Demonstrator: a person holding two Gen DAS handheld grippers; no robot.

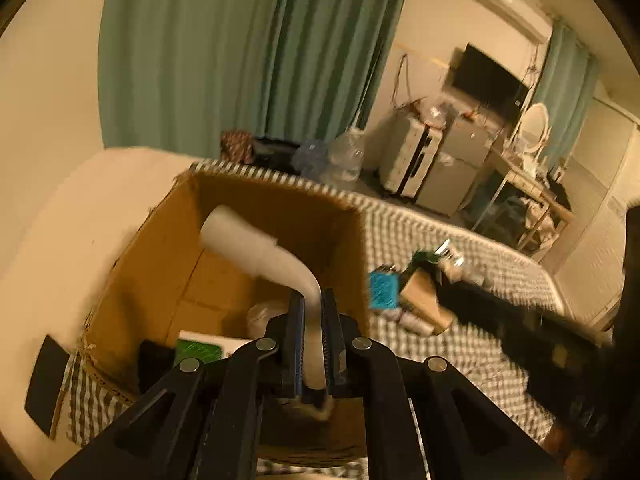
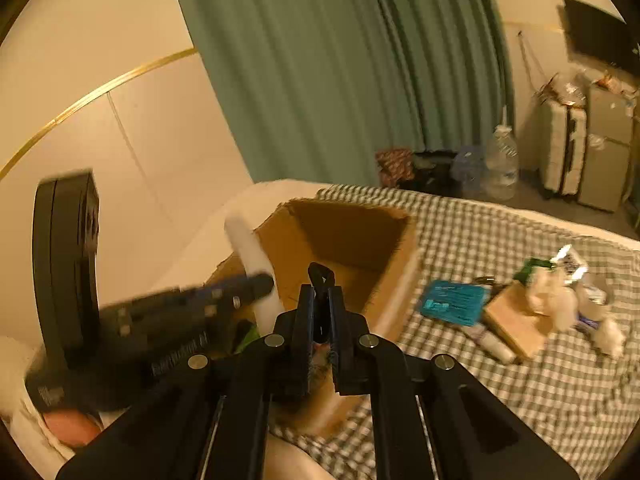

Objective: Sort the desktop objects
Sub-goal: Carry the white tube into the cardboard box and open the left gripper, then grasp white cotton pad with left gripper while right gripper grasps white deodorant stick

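Cardboard box (image 1: 224,272), open-topped, is sitting on a green-checked cloth (image 2: 500,380) covering the bed. Loose items, among them a teal packet (image 2: 454,302), are lying on the cloth just right of the box. The left gripper (image 1: 311,300) is pinching a bent white tube (image 1: 256,250) over the box. The right gripper (image 2: 322,294) is gripping a small black clip (image 2: 321,276) near the box's front edge.

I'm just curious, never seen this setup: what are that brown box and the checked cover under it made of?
The box looks like plain corrugated cardboard: matte brown, with a rough, torn rim and folded flaps. The checked cover looks like woven fabric, probably cotton: soft, matte, slightly rumpled. Blur leaves the weave unclear.
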